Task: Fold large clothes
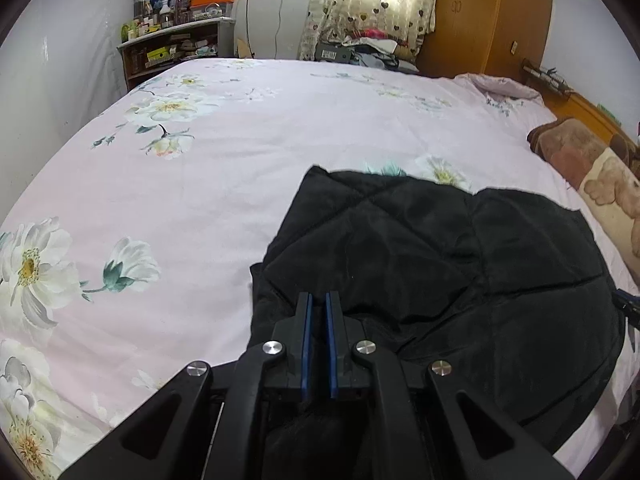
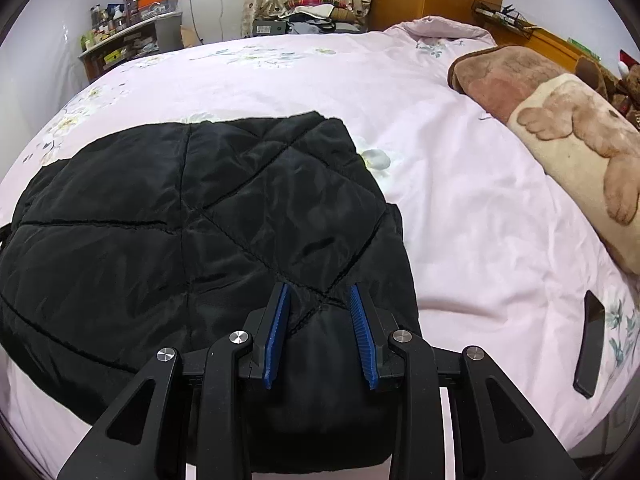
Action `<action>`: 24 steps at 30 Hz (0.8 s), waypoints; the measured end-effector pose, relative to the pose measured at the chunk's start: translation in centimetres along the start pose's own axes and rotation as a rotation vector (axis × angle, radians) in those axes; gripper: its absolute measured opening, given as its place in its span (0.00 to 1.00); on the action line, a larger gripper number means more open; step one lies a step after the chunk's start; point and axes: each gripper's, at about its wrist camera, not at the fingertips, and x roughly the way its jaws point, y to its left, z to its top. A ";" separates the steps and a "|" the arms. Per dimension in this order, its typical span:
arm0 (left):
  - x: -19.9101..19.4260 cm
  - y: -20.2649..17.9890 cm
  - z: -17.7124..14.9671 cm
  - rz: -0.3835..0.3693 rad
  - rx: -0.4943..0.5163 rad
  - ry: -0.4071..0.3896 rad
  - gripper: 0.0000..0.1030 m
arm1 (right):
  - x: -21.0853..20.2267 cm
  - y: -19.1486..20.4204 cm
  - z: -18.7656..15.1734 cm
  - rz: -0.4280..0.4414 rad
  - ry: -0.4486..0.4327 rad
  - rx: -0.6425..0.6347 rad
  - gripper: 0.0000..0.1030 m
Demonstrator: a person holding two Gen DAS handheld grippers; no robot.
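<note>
A black quilted jacket (image 1: 440, 248) lies folded over on the pink flowered bed sheet (image 1: 180, 200). In the left wrist view it fills the lower right. My left gripper (image 1: 319, 300) sits at the jacket's near left edge. Its blue pads are almost together, with thin black cloth pinched between them. In the right wrist view the jacket (image 2: 180, 208) fills the left and centre. My right gripper (image 2: 320, 292) is at its near right corner, blue pads pressed on a thick padded fold that bulges between them. Both held edges are raised a little off the bed.
A brown and cream bear-print blanket (image 2: 568, 128) lies rolled along the headboard side. A black phone (image 2: 590, 344) rests on the sheet right of my right gripper. A cluttered shelf (image 1: 172, 48), a curtain and a wooden wardrobe (image 1: 488, 16) stand beyond the bed.
</note>
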 end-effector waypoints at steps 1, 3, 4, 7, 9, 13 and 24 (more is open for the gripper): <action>-0.3 0.3 0.0 -0.003 -0.007 -0.007 0.07 | -0.2 -0.1 -0.1 0.000 -0.005 0.001 0.32; -0.7 1.1 0.0 -0.004 -0.030 -0.014 0.08 | -0.8 -0.3 -0.4 -0.001 -0.020 0.015 0.37; -0.8 1.7 -0.2 -0.006 -0.046 -0.013 0.12 | -0.9 -0.6 -0.5 0.000 -0.024 0.022 0.43; 0.2 3.1 -0.8 -0.018 -0.089 0.018 0.26 | -0.4 -1.6 -1.1 0.016 -0.010 0.051 0.48; 0.9 3.6 -1.4 -0.038 -0.118 0.034 0.30 | 0.6 -2.2 -1.3 0.012 0.011 0.066 0.48; 2.2 4.1 -1.7 -0.078 -0.160 0.050 0.36 | 1.6 -3.2 -1.1 0.022 0.022 0.112 0.49; 5.6 6.3 -2.3 -0.218 -0.266 0.118 0.62 | 6.8 -8.2 -1.4 0.288 0.145 0.343 0.69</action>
